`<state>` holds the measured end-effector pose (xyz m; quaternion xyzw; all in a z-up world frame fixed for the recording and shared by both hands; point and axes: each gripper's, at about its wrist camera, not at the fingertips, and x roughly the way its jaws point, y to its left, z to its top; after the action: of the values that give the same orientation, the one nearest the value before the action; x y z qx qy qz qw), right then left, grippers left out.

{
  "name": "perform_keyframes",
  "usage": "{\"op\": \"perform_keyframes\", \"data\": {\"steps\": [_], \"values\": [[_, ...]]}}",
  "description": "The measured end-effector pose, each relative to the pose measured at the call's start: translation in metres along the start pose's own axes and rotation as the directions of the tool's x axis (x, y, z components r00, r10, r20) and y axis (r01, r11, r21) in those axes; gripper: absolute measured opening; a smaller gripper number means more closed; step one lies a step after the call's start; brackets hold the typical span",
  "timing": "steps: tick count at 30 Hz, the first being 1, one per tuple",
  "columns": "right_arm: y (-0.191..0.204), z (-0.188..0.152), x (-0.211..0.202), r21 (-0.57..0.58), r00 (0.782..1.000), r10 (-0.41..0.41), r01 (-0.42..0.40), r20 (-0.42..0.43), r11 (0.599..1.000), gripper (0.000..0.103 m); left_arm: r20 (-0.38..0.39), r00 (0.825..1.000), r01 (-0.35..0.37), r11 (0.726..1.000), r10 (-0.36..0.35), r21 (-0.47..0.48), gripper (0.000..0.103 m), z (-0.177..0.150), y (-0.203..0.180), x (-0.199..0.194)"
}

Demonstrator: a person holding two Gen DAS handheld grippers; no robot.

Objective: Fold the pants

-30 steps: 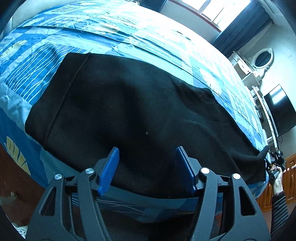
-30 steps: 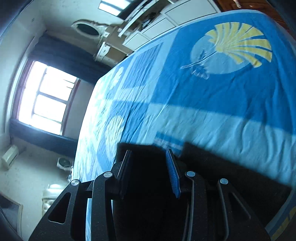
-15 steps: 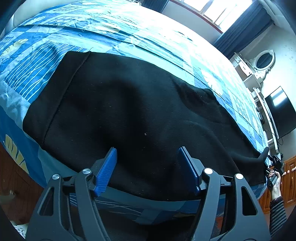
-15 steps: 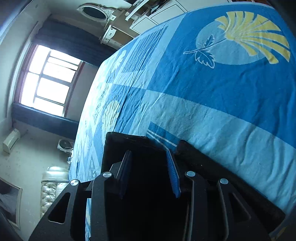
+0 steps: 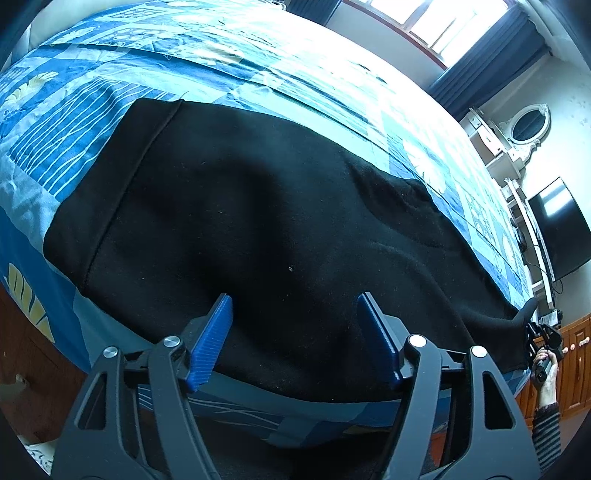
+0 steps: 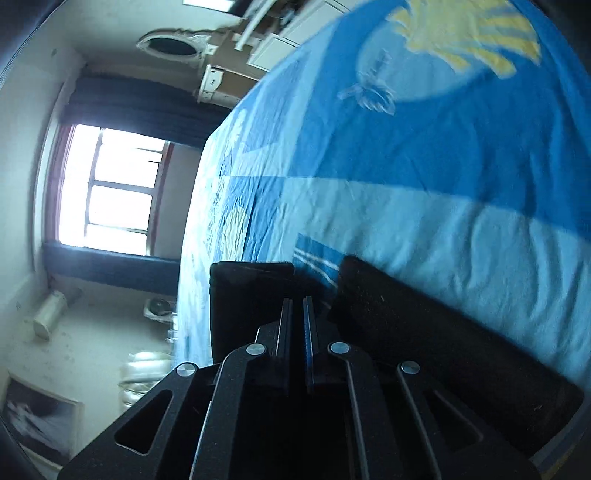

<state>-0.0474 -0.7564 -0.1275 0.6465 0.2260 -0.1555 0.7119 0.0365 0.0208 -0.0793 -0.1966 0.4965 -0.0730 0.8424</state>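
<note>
Black pants [image 5: 258, 229] flat on bed [image 5: 55, 155] | our left gripper [image 5: 295, 332] wide, empty | right gripper [image 6: 297, 314] pinching the hem (thin bite) | risk: cloth slips free when lifted

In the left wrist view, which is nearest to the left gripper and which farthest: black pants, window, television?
From the left gripper:
1. Black pants, directly under its fingers.
2. Television, on the right wall.
3. Window, top, beyond the bed's far side.
</note>
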Motion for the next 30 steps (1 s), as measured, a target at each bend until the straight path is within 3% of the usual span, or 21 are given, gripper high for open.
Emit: {"op": "perform_keyframes", "data": {"steps": [3, 8, 12, 18, 21, 30], "values": [[-0.007, -0.011, 0.006, 0.043, 0.999, 0.043, -0.042, -0.023, 0.998, 0.016, 0.001, 1.0, -0.002, 1.0, 0.002, 0.004, 0.07, -0.001, -0.001, 0.001], [0.019, -0.018, 0.017, -0.04, 1.0, -0.016, 0.017, 0.007, 0.999, 0.035, -0.003, 1.0, -0.003, 1.0, 0.003, 0.012, 0.074, 0.001, -0.003, 0.003], [0.046, -0.019, 0.03, -0.098, 0.998, -0.059, 0.061, 0.023, 0.993, 0.037, -0.004, 1.0, -0.006, 1.0, 0.006, 0.005, 0.075, 0.001, -0.005, 0.004], [0.061, -0.019, 0.043, -0.129, 0.999, -0.048, 0.051, 0.026, 0.99, 0.037, -0.006, 1.0, -0.002, 1.0, 0.002, 0.003, 0.075, 0.001, -0.005, 0.005], [0.058, -0.015, 0.041, -0.11, 0.999, 0.037, -0.036, 0.006, 0.993, 0.037, -0.008, 1.0, -0.003, 1.0, 0.003, 0.0, 0.075, 0.002, -0.005, 0.005], [0.063, -0.009, 0.041, -0.109, 0.989, 0.149, -0.149, -0.01, 0.983, 0.037, -0.008, 1.0, -0.004, 1.0, 0.004, 0.004, 0.077, 0.001, -0.006, 0.006]]}}
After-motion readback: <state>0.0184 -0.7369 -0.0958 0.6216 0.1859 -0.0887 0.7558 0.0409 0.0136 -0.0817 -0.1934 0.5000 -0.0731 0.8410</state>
